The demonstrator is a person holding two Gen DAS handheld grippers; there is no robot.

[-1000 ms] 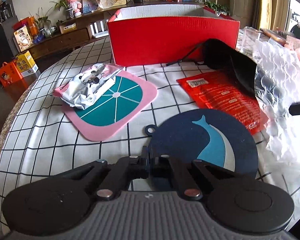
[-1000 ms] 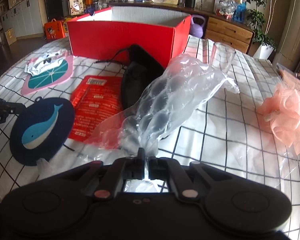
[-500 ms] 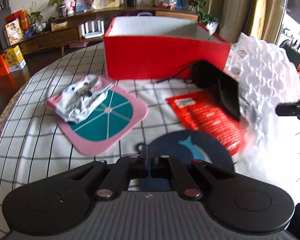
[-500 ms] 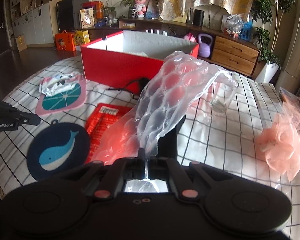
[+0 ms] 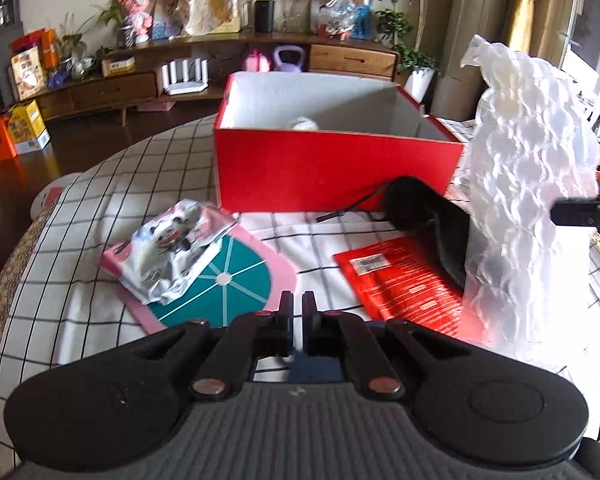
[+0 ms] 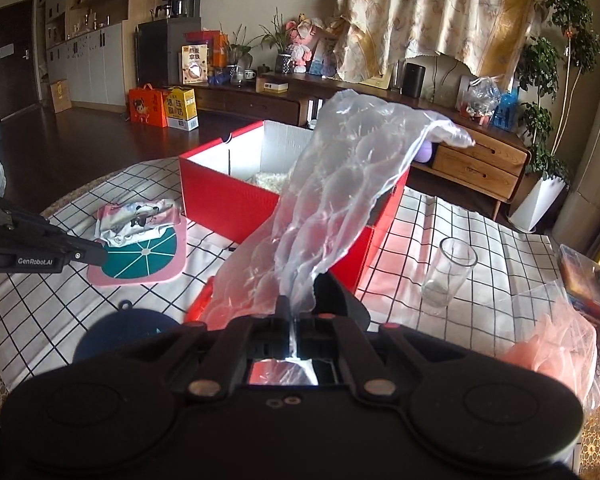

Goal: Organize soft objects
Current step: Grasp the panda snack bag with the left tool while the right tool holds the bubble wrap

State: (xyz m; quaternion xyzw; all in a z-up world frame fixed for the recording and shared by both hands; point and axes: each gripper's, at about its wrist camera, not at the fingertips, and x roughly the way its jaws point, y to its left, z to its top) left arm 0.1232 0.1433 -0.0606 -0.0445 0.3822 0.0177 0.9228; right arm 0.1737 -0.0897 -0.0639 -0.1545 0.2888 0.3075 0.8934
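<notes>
Setting: living room, bench [image 5: 84, 216] under checked cloth.
Right gripper [image 6: 296, 312]: clenched on bubble wrap [image 6: 332, 200] at its lower edge; sheet raised before red box [image 6: 236, 200].
Left gripper [image 5: 295, 312]: fingers nearly together, nothing visibly between them.
Handling: judged light, limp, slippery; pinch gathered edge firmly.

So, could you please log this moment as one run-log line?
right gripper: shut on bubble wrap, lifted | left gripper: shut, holding nothing | red box: open | pink mat: on table
</notes>
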